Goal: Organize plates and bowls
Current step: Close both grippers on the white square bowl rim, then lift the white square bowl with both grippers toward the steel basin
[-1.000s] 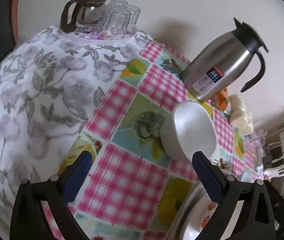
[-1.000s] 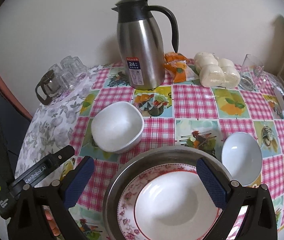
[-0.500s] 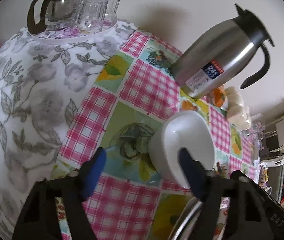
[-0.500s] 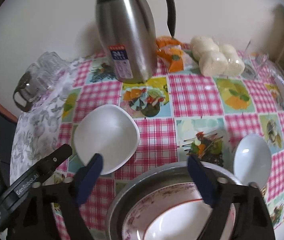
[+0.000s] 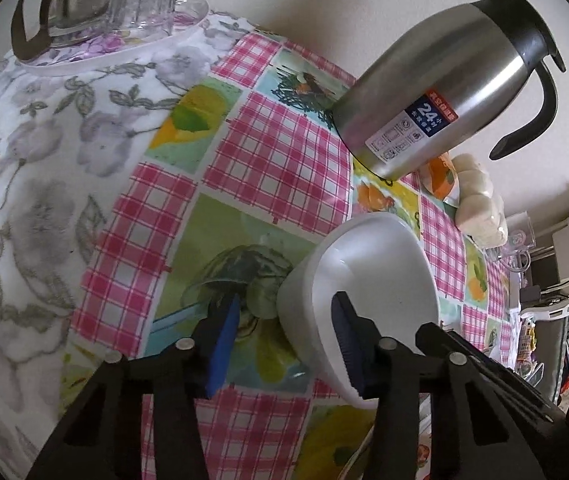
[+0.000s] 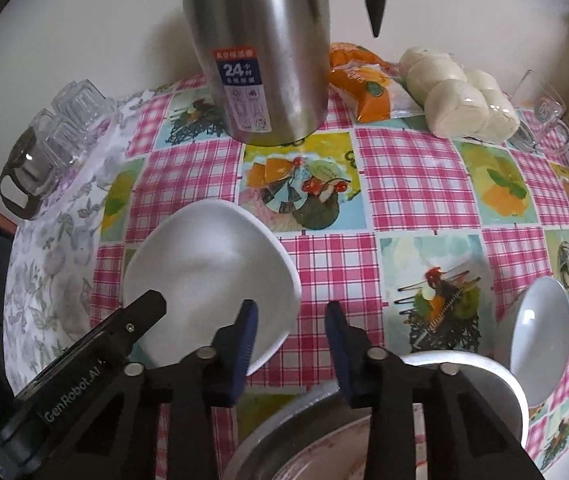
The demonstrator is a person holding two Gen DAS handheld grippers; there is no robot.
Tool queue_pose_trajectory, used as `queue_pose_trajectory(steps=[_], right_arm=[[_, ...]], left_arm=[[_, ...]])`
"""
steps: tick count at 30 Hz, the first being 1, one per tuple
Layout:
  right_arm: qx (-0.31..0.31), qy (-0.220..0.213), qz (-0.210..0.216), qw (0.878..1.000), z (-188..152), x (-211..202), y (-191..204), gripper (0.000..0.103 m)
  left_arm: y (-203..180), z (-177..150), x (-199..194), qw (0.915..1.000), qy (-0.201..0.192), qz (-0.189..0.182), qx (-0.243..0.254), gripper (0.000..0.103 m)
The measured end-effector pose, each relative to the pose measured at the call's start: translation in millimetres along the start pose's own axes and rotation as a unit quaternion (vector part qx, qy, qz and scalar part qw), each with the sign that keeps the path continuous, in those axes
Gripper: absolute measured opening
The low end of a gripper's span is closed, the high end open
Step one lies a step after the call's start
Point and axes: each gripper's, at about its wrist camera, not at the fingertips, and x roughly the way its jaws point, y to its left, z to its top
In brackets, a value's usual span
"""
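A white, squarish bowl (image 5: pixel 380 272) (image 6: pixel 204 268) stands on the checked tablecloth. My left gripper (image 5: pixel 284 336) straddles the bowl's left wall, one blue finger (image 5: pixel 224 340) outside and the other inside. Its jaws are closing, with a gap still showing beside the wall. My right gripper (image 6: pixel 290 336) straddles the bowl's right rim, its left finger (image 6: pixel 244 336) over the bowl and the other over the cloth. Its jaws are closing too, and the pads do not press the rim. A round white bowl (image 6: pixel 540 328) lies at the right beside a metal basin (image 6: pixel 464 364) holding a patterned plate (image 6: pixel 324 452).
A steel thermos jug (image 6: pixel 260 48) stands just behind the bowl. Behind it lie an orange packet (image 6: pixel 364 80), wrapped buns (image 6: pixel 460 92) and a glass mug (image 6: pixel 536 108). A glass pot and tumblers (image 5: pixel 84 4) stand on a tray at the far left.
Both grippers have come down and forward onto the white bowl. Their jaws have narrowed from wide open and now sit across opposite sides of its rim.
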Motion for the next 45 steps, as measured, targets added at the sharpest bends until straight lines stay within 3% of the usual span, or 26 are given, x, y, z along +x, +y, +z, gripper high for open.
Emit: queue_pose_trajectory(steps=[9, 14, 30, 37, 45], right_arm=[[-0.009, 0.019, -0.007, 1.0, 1.4, 19.3, 8.4, 0.022], [-0.005, 0.033, -0.007, 0.999, 0.6, 30.7, 8.6, 0.019], [-0.03, 0.027, 0.025, 0.999, -5.6, 22.8, 19.0, 0.017], [-0.036, 0.006, 0.051, 0.998, -14.8, -1.8, 19.4, 0.017], [-0.02, -0.039, 0.094, 0.995, -28.5, -58.7, 1.3, 0.017]], left_arm=[[-4.9, 3.4, 17.5, 0.9998, 0.019, 0.005, 0.005, 0.03], [-4.1, 2.3, 20.5, 0.9997, 0.021, -0.011, -0.002, 0.024], [10.0, -9.6, 8.4, 0.9998, 0.005, -0.006, -0.017, 0.017], [7.2, -22.5, -25.7, 0.9991, -0.035, -0.009, -0.021, 0.017], [-20.6, -43.2, -82.2, 0.9953, -0.096, -0.008, -0.009, 0.017]])
